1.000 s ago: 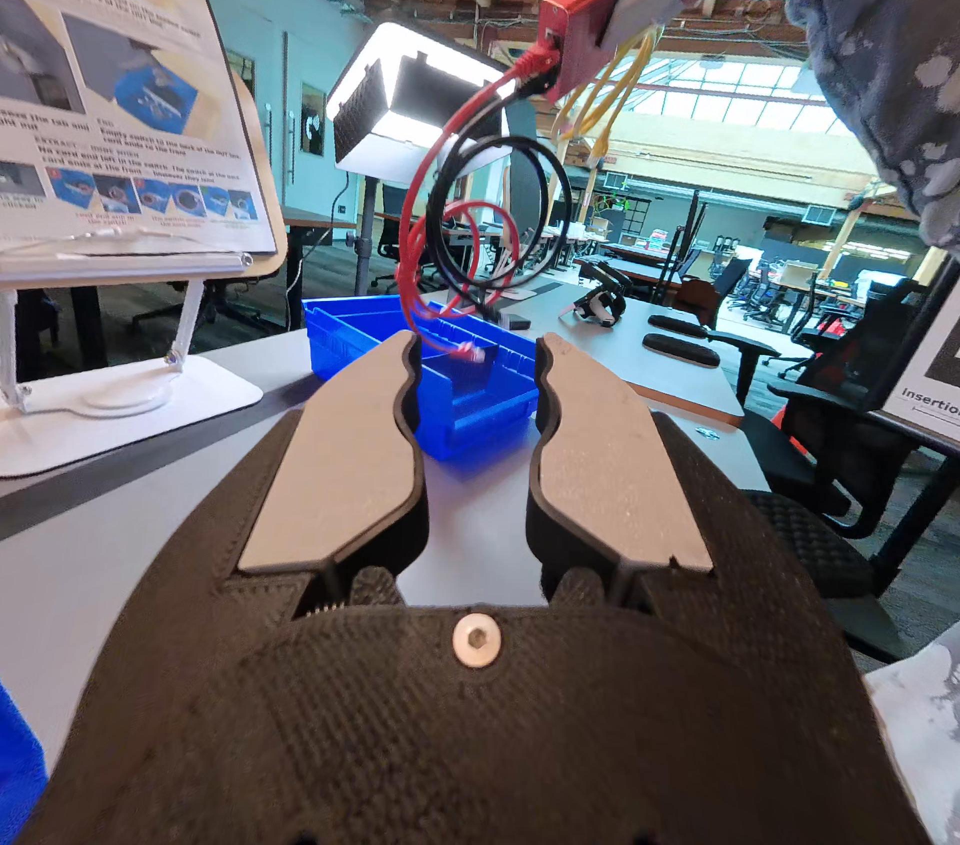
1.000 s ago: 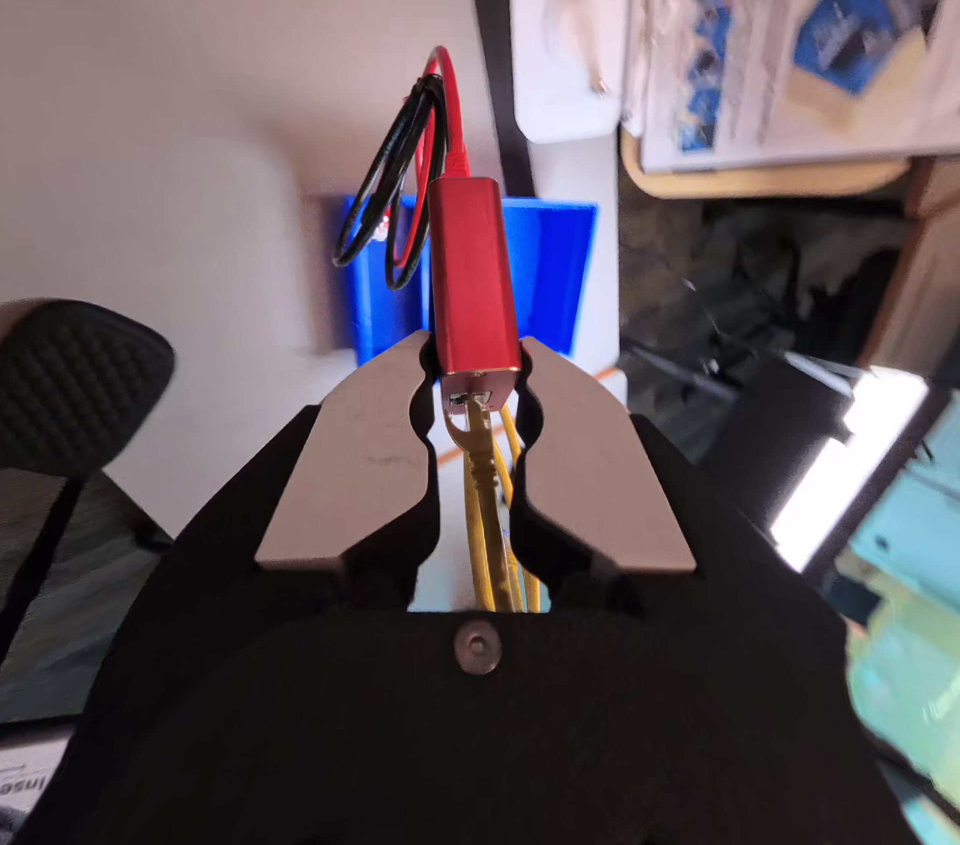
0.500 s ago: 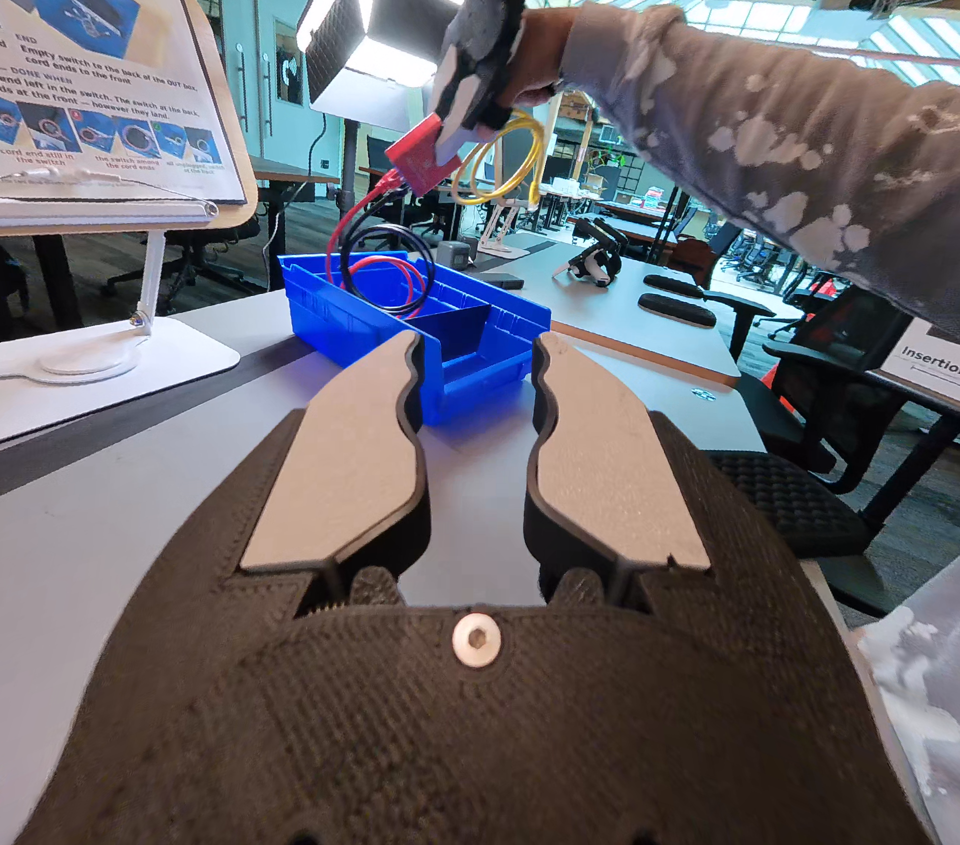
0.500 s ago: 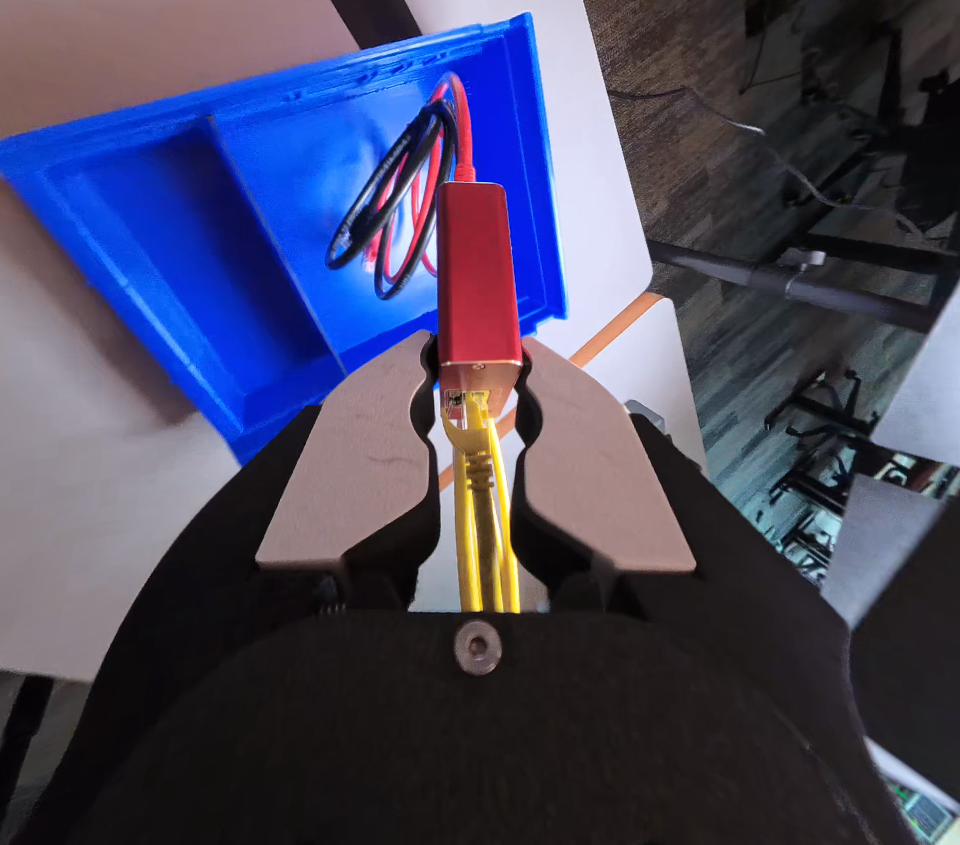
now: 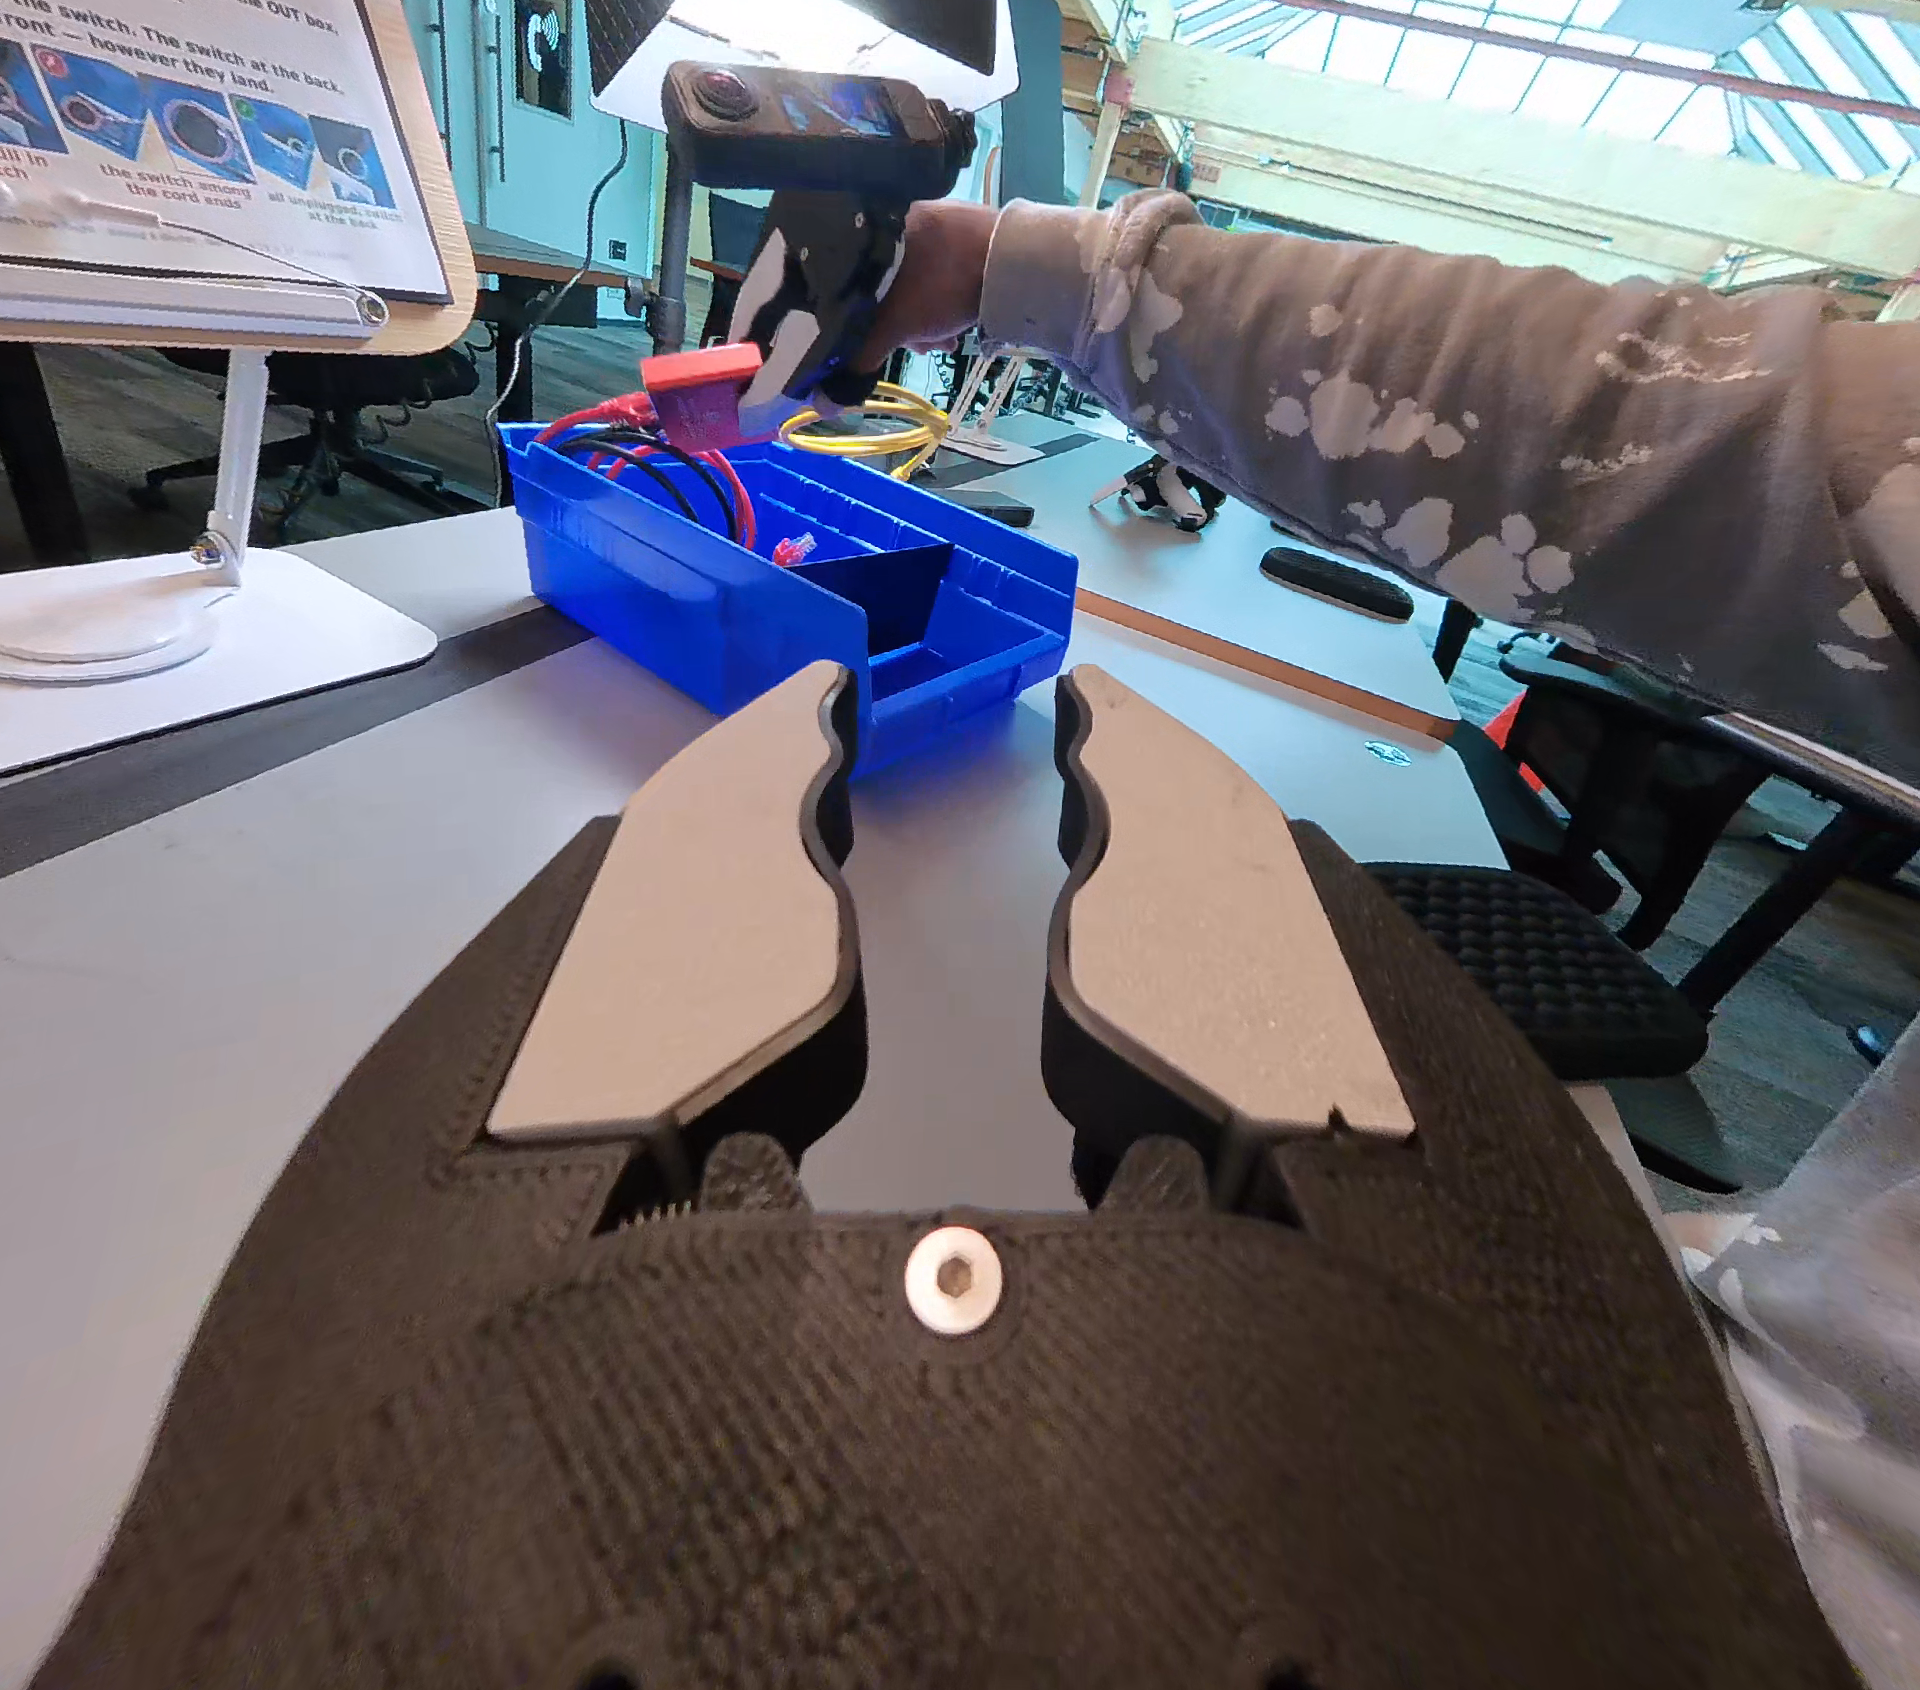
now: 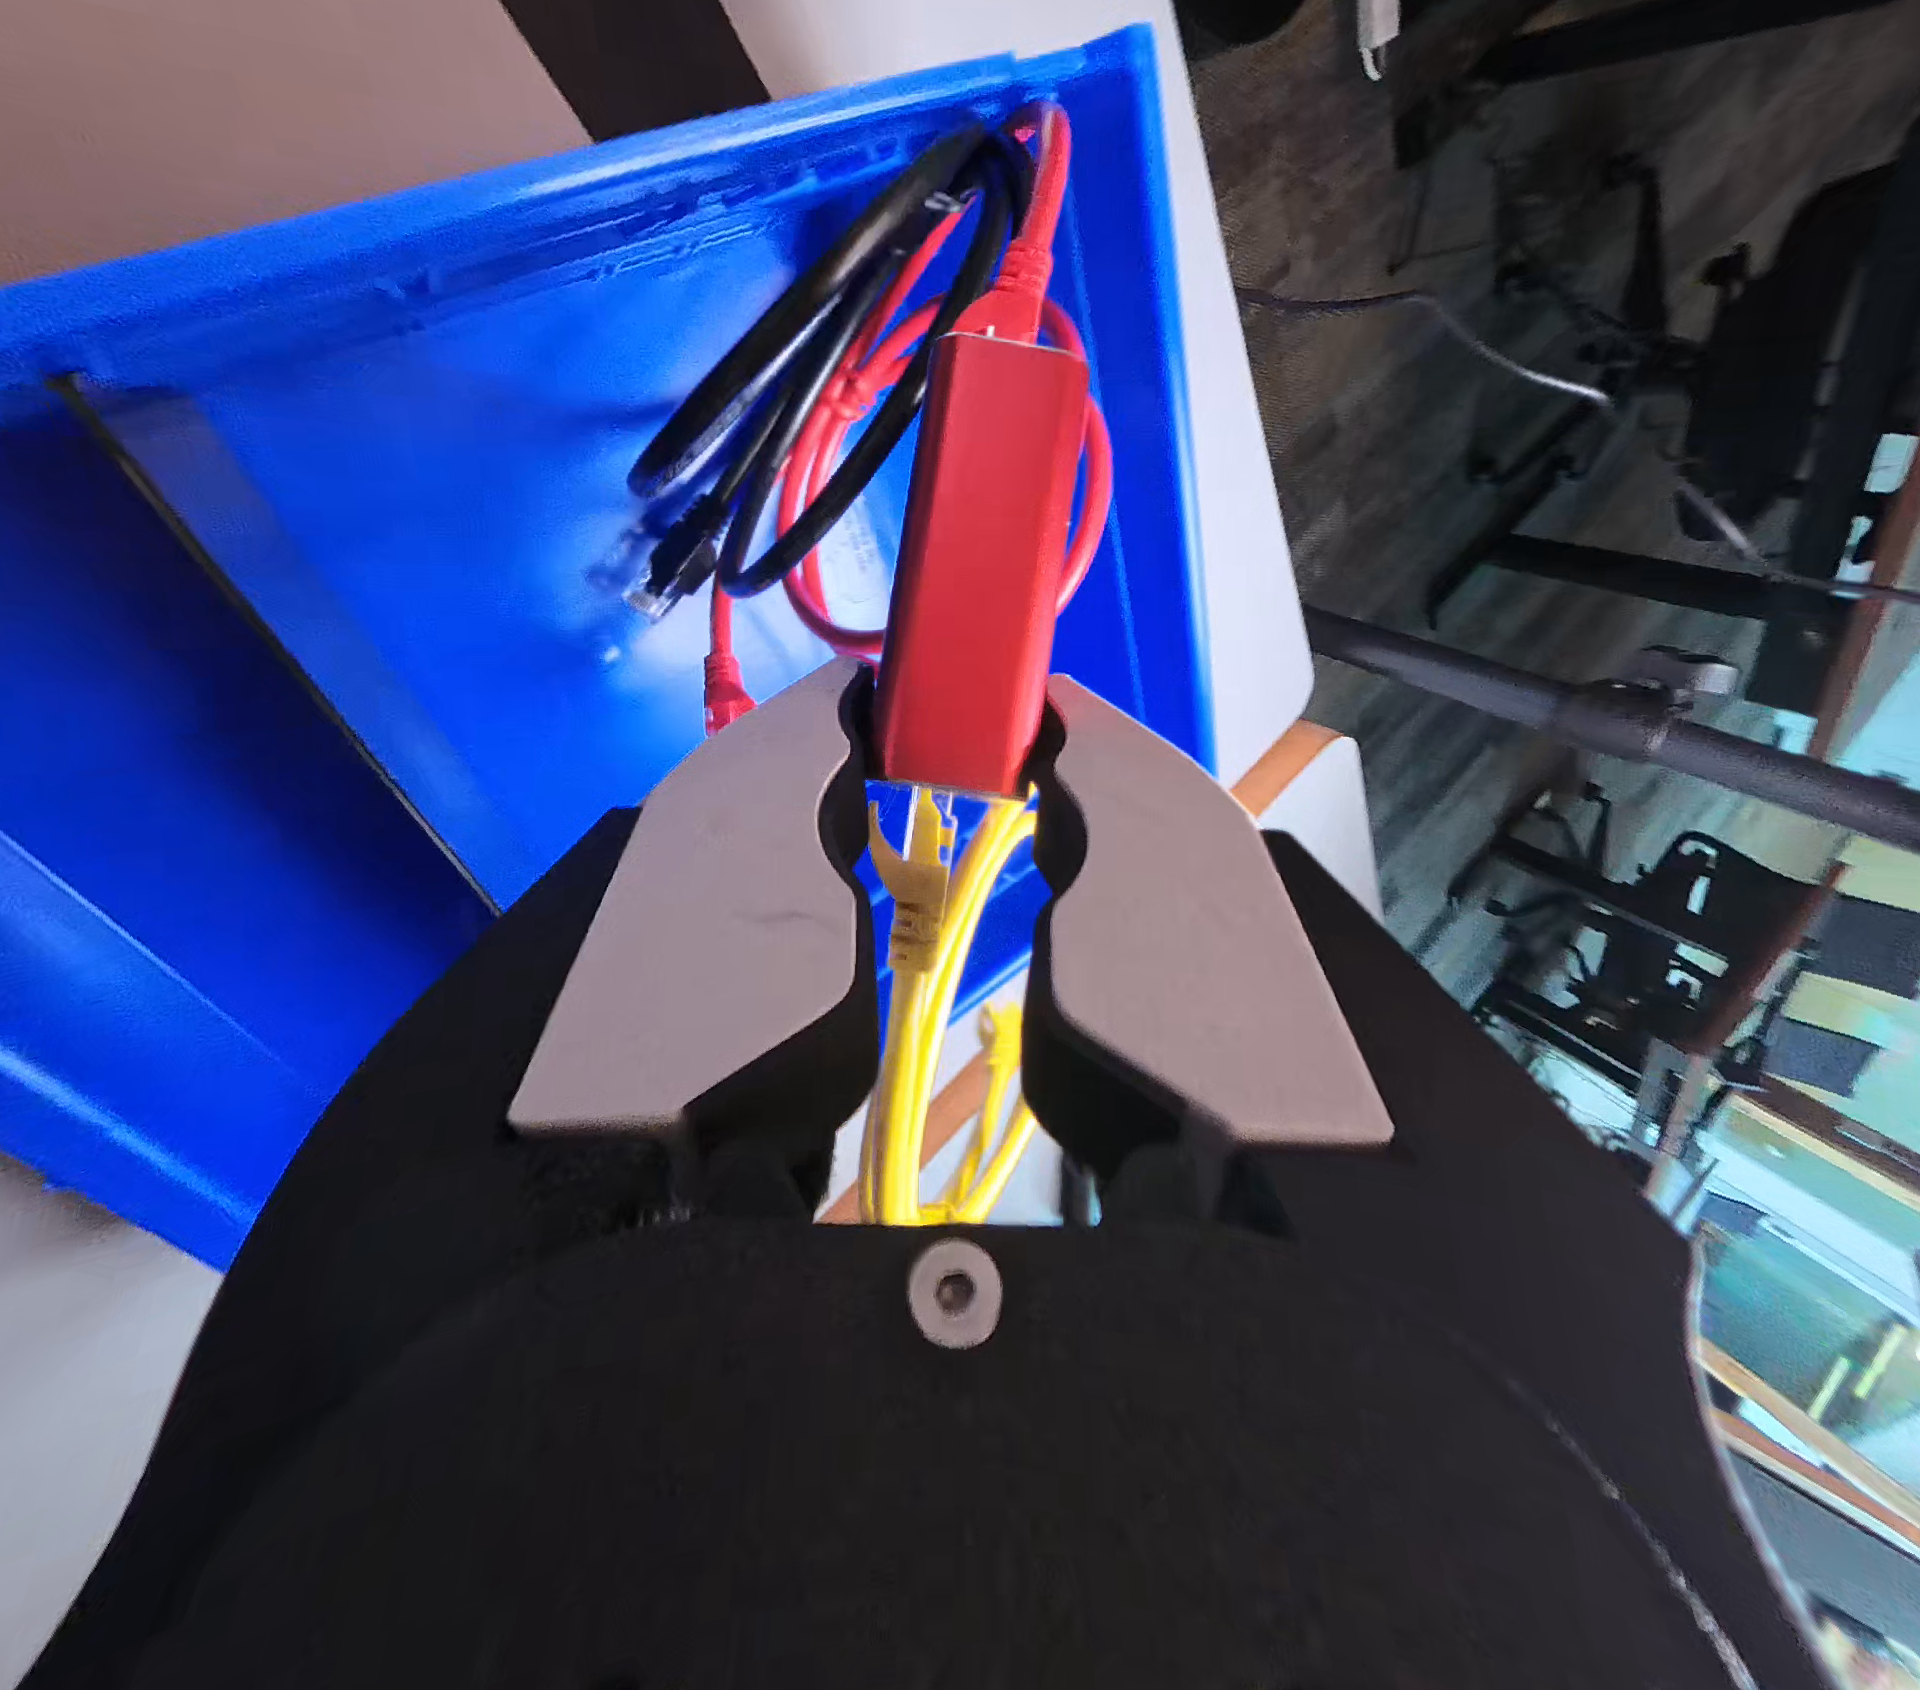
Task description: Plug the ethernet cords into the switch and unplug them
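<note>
The red switch [image 6: 977, 560], with red, black and yellow cords plugged in, is clamped by the right gripper [image 6: 951, 741] over the blue bin [image 6: 364, 497], seemingly for set-down, which calls for lowering; the left gripper [image 5: 951, 710] is held empty, fingers parted.

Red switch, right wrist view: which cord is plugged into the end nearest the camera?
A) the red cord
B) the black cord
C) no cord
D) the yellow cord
D: the yellow cord has its plug in the near end of the red switch, just behind where the right gripper clamps it above the blue bin.
</note>
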Demonstrator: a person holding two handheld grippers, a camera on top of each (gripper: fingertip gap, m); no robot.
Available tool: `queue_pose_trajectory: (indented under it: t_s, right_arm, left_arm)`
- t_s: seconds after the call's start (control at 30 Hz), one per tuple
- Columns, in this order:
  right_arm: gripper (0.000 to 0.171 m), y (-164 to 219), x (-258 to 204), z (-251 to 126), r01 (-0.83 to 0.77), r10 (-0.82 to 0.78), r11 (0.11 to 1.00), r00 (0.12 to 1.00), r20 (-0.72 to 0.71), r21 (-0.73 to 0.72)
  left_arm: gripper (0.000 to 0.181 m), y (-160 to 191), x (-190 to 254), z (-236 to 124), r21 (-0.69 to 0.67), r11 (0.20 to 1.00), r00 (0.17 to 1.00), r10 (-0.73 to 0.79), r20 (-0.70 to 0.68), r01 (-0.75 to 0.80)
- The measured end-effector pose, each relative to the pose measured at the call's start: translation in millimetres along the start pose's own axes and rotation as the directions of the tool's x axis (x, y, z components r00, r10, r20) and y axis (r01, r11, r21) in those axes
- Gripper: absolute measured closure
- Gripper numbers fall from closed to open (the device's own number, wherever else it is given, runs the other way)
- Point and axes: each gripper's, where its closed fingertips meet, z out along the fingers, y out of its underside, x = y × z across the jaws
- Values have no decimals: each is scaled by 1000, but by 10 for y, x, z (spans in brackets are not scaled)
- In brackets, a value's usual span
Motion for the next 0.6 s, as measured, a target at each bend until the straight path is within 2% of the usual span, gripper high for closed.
queue_pose_trajectory:
  t_s: [0.13, 0.37, 0.47, 0.6]
  right_arm:
    - [140, 186, -236, 178, 10, -6, 998, 997, 79, -56]
    - [137, 343, -395, 444, 56, -56, 995, 998, 8, -82]
    - [131, 254, -341, 283, 11, -11, 1000, 1000, -5, -14]
    - [116, 20, -223, -215, -130, 124, 973, 991, 43, 189]
  left_arm:
    - [146, 33, -18, 14, -6, 1000, 1000, -25, -4, 25]
    - [146, 60, -19, 25, -18, 1000, 1000, -25, 5, 25]
    - [145, 132, -95, 23, -65, 998, 998, -18, 52, 22]
    - [144, 159, -205, -2, -92, 995, 993, -13, 118, 24]
